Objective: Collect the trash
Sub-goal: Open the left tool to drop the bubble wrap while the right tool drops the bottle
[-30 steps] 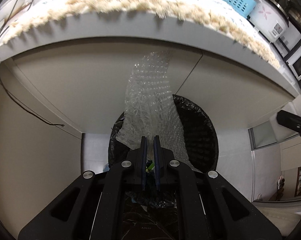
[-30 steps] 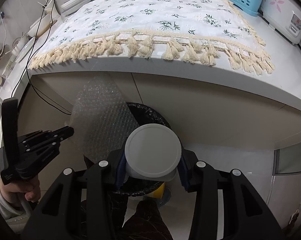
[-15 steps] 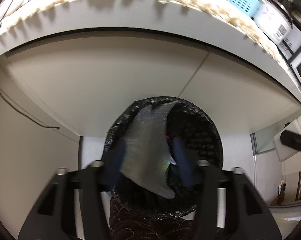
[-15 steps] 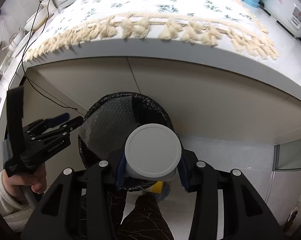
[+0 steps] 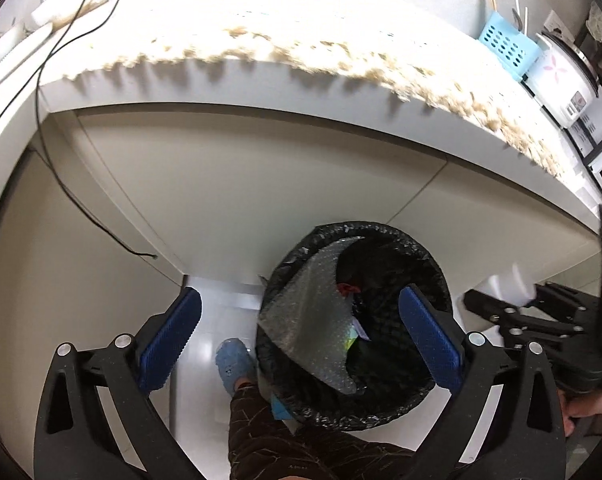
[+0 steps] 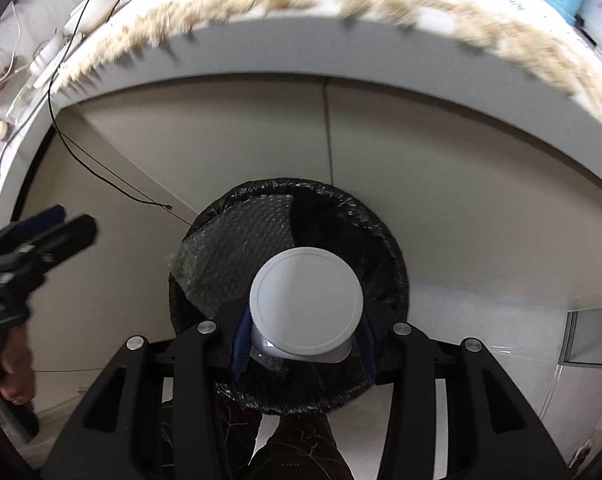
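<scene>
The left wrist view shows the left tool (image 5: pixel 301 328), jaws opening wide and empty, above the round black-lined trash bin (image 5: pixel 437 264) standing under the white counter (image 5: pixel 261 88). A clear bubble-wrap sheet (image 5: pixel 313 320) lies inside the bin. Only the right wrist view shows the right tool (image 6: pixel 305 344) gripping a white round-lidded plastic jar (image 6: pixel 305 300) directly over the bin, angled steeply downward. A blue slipper (image 5: pixel 231 364) sits beside the bin.
</scene>
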A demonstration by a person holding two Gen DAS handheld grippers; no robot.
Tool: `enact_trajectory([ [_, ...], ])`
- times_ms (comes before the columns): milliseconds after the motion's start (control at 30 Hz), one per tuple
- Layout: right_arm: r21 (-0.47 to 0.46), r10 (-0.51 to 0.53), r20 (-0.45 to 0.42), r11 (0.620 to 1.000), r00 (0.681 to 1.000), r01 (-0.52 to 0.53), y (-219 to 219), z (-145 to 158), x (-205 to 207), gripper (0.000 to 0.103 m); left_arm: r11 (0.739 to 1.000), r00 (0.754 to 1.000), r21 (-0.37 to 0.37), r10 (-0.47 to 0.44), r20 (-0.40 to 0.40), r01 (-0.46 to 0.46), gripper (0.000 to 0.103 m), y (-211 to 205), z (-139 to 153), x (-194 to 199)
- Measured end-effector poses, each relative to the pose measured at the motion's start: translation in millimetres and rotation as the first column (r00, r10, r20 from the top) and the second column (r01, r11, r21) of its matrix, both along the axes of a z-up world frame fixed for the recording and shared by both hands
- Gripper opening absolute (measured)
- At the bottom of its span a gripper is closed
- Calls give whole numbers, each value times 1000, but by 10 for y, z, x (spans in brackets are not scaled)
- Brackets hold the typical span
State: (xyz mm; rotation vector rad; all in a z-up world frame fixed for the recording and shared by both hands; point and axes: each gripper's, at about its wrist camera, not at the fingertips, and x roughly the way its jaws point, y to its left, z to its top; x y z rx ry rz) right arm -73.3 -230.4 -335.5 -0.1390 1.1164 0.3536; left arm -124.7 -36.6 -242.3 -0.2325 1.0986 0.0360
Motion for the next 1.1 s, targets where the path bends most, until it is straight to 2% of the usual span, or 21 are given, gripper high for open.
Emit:
enact_trajectory([
  [400,-15,41,-30,999,999,-42,381,-286,175,42,1000,997,5,18,-78,-18,97,187,-119,94],
  [500,-20,43,-33,999,999,-43,424,-305,197,50,1000,997,13,10,-82,-9,97,221,-130,109],
  [600,-16,9,-30,1000,1000,-9,385,-281,237,68,1000,996,13,5,-88,-4,97,222,-154,183],
  [867,9,-114,-22,993,993,114,93,69,306,90,1000,993,-9,-14,-119,13,97,174,-163,389],
  [933,-5,-135,1,991,991,136,24,207,303,93,1000,993,-12,-27,-116,25,97,130,-85,412],
  [1100,-34,-173,42,984,984,174,-100,691,220,94,999,993,-8,-39,-116,39,97,29,316,469],
])
